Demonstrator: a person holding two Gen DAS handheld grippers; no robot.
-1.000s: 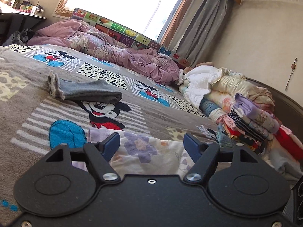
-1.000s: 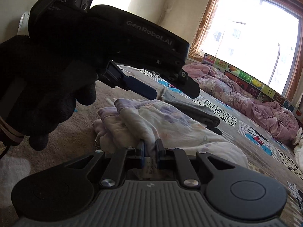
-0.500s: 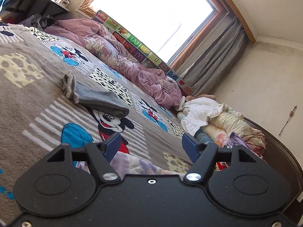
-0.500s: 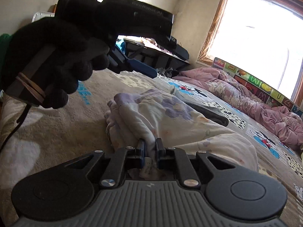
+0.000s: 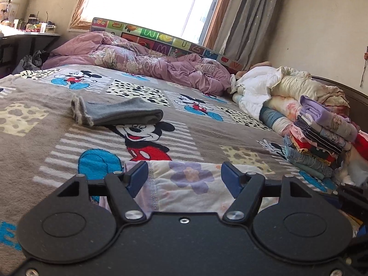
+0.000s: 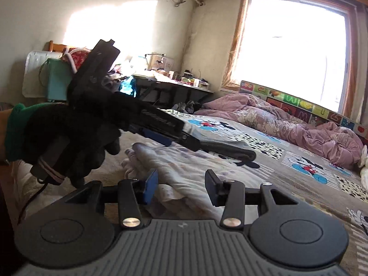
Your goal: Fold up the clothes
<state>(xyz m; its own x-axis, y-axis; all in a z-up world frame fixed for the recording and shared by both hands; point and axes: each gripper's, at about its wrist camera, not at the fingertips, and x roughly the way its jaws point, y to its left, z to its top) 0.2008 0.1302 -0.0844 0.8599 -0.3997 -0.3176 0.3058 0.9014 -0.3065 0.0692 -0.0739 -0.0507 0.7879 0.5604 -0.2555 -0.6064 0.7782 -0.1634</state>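
From my left wrist camera, the near part of the floral garment is hidden under the left gripper body, so I cannot see how it is folded there. The stack of folded clothes runs off the right edge. On the desk at far left the small items are too tiny to name. From my right wrist camera, the gloved left hand covers the garment's far side, and the grey folded cloth is partly blocked.
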